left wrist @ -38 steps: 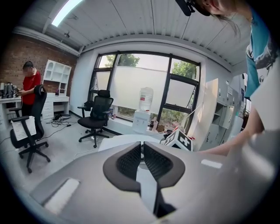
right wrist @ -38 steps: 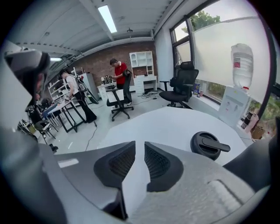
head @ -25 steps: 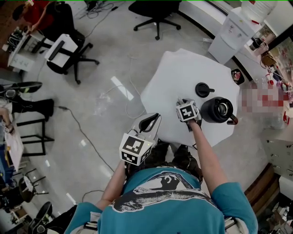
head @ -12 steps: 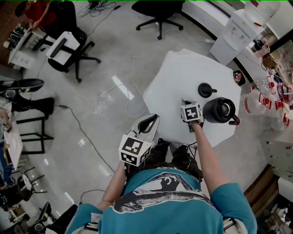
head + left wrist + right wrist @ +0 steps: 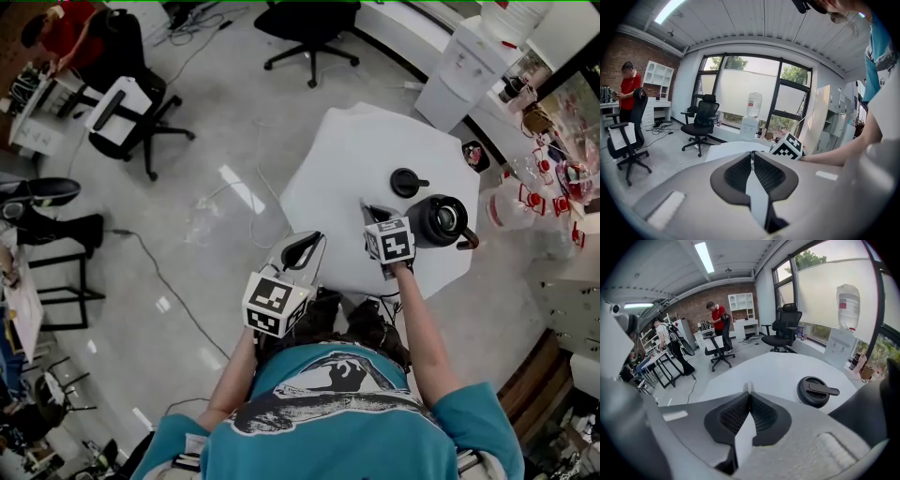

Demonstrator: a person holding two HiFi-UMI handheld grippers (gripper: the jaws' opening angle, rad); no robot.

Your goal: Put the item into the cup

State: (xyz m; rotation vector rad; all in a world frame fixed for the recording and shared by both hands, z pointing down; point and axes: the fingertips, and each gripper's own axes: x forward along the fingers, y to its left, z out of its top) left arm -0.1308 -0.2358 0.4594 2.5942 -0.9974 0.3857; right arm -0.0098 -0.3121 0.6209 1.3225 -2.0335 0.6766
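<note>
The item could not be made out in any view, and the cup's point(image 5: 423, 223) contents were unclear. One black cup stood on the desk point(image 5: 356, 159) just right of the right tongs point(image 5: 749, 389), with one lid point(image 5: 405, 182) beyond them. The right tongs had just closed, nothing visible between them. The left tongs point(image 5: 752, 153) were closed and empty.

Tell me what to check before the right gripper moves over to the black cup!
1. The round black cup is open on top: ok; its round black lid lies apart on the white table.
2. The right gripper has shut fingers: ok; they have just closed together.
3. It holds the item: cannot tell; only a pale sliver shows at the fingertips.
4. The lid is off the path: ok; it lies to one side of the cup.
5. The left gripper is out of the way: ok; shut, at the table's near edge.
</note>
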